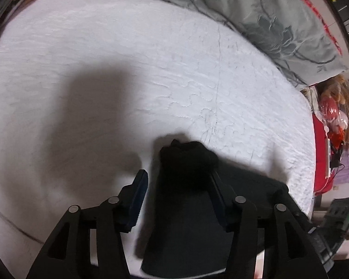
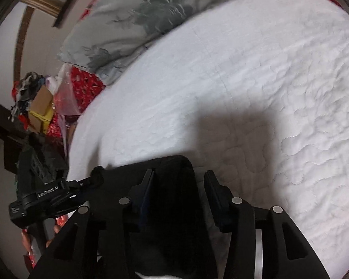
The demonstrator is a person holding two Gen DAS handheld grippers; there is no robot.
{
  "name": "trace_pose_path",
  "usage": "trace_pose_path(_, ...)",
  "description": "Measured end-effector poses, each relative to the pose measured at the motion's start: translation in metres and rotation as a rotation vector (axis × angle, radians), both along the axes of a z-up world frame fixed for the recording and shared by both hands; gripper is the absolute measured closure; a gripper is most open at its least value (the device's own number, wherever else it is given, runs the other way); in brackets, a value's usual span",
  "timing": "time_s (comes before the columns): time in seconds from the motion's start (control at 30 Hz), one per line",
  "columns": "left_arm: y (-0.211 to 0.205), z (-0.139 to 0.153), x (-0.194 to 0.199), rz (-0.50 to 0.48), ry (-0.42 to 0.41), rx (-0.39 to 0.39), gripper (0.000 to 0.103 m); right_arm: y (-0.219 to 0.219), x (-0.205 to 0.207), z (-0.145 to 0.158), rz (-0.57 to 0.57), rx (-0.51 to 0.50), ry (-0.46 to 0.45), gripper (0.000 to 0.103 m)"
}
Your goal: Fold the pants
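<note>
Left wrist view first: I see the white quilted bedcover (image 1: 151, 69) filling most of the frame, with a grey floral quilt (image 1: 279, 23) bunched along its far edge. The black pants (image 1: 186, 197) lie at the near edge of the bedcover, right under my tools, a dark matte bundle with a rumpled knob of cloth poking forward. My left gripper (image 1: 179, 183) has its jaws spread; the cloth sits between them, clear of the left finger (image 1: 138, 190) and up against the right one, though I cannot tell if that pad presses. In the right wrist view my right gripper (image 2: 179, 181) also stands parted, with a rounded fold of the pants between the fingers and a gap on the right side. Red packages and a cardboard box (image 2: 40, 102) clutter the bedside. The other tool's body reads "GenRobot.AI" (image 2: 48, 191).
</note>
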State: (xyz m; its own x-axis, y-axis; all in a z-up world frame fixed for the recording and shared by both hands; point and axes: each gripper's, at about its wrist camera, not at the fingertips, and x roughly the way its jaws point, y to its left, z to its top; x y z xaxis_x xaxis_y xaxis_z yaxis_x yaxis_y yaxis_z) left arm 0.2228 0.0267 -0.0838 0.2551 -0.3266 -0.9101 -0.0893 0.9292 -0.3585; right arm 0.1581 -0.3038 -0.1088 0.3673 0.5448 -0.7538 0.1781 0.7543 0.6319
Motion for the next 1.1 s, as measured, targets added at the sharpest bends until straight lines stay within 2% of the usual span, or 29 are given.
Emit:
trace_pose_path(0.07, 0.007, 0.006, -0.016, -0.004, -0.015, -0.02, 0.041, -0.002, -0.011, 0.018, 0.027, 0.002, -0.051, 0.057)
trace_pose_path(0.13, 0.014, 0.006, -0.032, 0.0, -0.02, -0.039, 0.039, 0.001, -0.023, 0.03, 0.077, -0.004, -0.075, 0.055)
trace_pose_path(0.27, 0.021, -0.003, -0.059, 0.015, 0.004, -0.04, 0.039, 0.011, -0.039, 0.029, 0.124, -0.064, -0.044, 0.055)
trace_pose_path(0.4, 0.019, -0.019, -0.075, -0.004, 0.073, -0.038, 0.039, 0.017, -0.045, 0.018, 0.115, -0.109, 0.005, 0.055)
trace_pose_path(0.47, 0.015, -0.022, -0.081, -0.003, 0.09, -0.045, 0.04, 0.016, -0.046, 0.016, 0.113, -0.122, 0.018, 0.06)
trace_pose_path(0.53, 0.01, -0.024, -0.086, -0.015, 0.077, -0.015, 0.04, 0.012, -0.049, 0.019, 0.105, -0.12, 0.009, 0.072)
trace_pose_path(0.63, -0.002, -0.035, -0.09, -0.048, 0.05, 0.055, 0.041, 0.001, -0.059, 0.011, 0.094, -0.092, 0.02, 0.073)
trace_pose_path(0.67, -0.006, -0.036, -0.091, -0.058, 0.037, 0.08, 0.041, 0.0, -0.062, 0.005, 0.094, -0.091, 0.032, 0.072)
trace_pose_path(0.7, -0.009, -0.036, -0.092, -0.064, 0.028, 0.099, 0.041, 0.0, -0.065, -0.002, 0.093, -0.094, 0.036, 0.066)
trace_pose_path(0.77, -0.011, -0.033, -0.093, -0.074, 0.023, 0.111, 0.041, 0.001, -0.065, -0.008, 0.086, -0.102, 0.031, 0.065)
trace_pose_path(0.87, -0.005, -0.021, -0.095, -0.065, 0.031, 0.055, 0.05, 0.0, -0.061, -0.003, 0.081, -0.077, 0.04, 0.058)
trace_pose_path(0.97, 0.009, -0.002, -0.092, -0.026, -0.01, -0.009, 0.049, -0.006, -0.055, 0.012, 0.062, -0.044, 0.006, 0.056)
trace_pose_path(1.03, 0.012, 0.008, -0.08, -0.007, -0.035, -0.014, 0.045, -0.011, -0.048, 0.021, 0.029, -0.028, -0.023, 0.043)
trace_pose_path(1.1, 0.01, 0.011, -0.061, 0.02, -0.038, -0.007, 0.043, -0.013, -0.035, 0.024, -0.001, -0.022, -0.032, 0.039)
